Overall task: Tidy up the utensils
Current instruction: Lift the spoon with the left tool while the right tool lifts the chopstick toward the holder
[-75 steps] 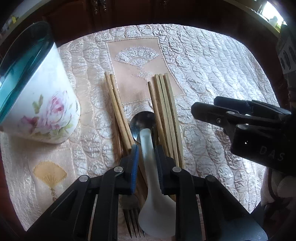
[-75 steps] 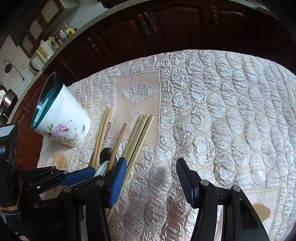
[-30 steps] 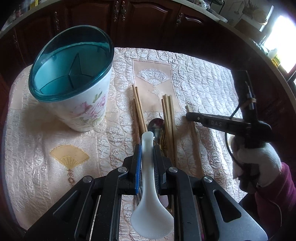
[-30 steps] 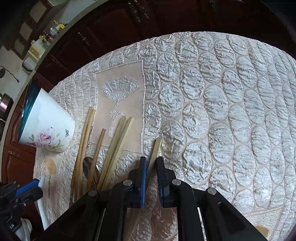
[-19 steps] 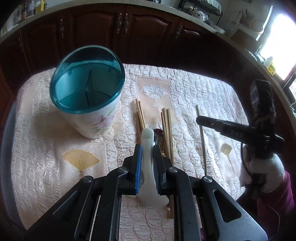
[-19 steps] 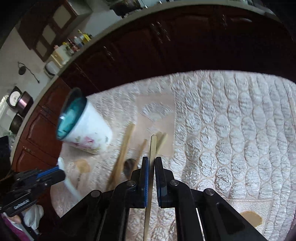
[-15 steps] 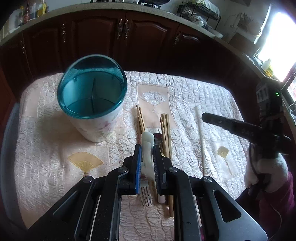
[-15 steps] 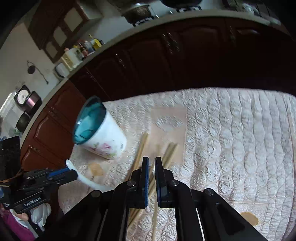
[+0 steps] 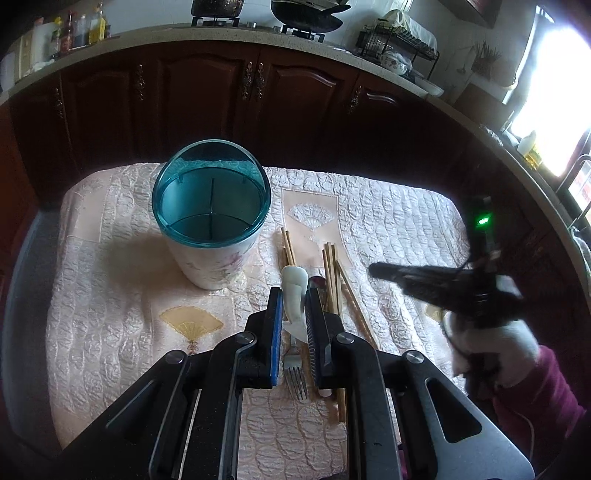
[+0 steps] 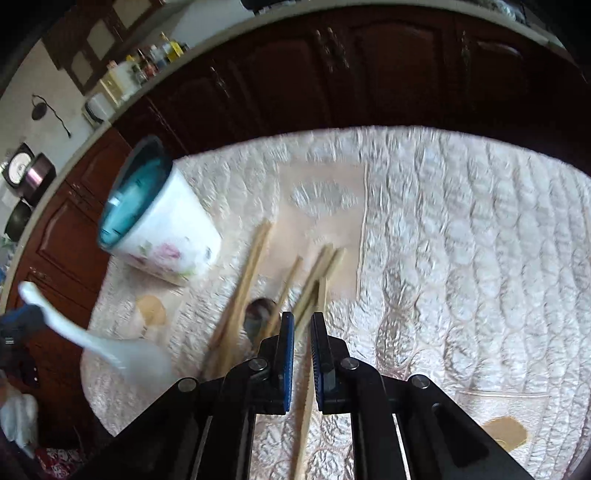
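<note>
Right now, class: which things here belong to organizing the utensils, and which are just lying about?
Belong to the job:
white spoon in the left gripper
chopstick in the right gripper
divided holder cup
loose chopsticks
fork
metal spoon

Lying about:
quilted tablecloth
bottles on the counter
dish rack

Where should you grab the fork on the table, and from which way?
Grip the fork by its thin handle, coming straight down from above with jaws across it. It lies flat, tines toward the camera, partly hidden behind the left gripper. Chopsticks crowd its right side.
</note>
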Tool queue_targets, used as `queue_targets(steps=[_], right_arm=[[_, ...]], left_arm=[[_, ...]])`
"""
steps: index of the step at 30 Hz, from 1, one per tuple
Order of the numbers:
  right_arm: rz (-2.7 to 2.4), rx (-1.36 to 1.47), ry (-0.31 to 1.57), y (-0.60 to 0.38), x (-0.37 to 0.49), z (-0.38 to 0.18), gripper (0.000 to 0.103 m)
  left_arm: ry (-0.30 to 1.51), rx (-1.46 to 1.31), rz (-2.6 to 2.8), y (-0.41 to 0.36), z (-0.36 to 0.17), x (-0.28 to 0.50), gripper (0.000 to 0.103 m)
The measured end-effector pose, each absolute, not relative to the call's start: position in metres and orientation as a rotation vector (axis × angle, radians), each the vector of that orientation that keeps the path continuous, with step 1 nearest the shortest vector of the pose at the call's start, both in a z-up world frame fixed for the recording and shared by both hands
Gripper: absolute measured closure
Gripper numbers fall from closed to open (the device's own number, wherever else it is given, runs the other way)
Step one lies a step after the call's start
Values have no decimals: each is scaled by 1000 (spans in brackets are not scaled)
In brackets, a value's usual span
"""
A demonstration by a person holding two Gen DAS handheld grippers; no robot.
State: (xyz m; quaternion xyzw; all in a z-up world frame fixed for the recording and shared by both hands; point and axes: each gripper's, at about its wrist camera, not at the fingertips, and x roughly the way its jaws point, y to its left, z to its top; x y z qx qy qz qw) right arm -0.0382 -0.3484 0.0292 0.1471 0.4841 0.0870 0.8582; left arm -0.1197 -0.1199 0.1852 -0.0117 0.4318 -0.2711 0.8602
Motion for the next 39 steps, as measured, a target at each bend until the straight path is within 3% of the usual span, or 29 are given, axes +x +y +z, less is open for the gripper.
queue_targets(steps=[15, 26, 39], right_arm=[[161, 327, 1088, -338, -5, -21, 96], [256, 345, 914, -367, -52, 70, 98], [448, 301, 626, -345, -59, 228, 98]], left_arm=[[928, -38, -546, -116, 180, -120, 92], [891, -70, -549, -108, 195, -118, 92], [745, -96, -455, -71, 261, -79, 92]])
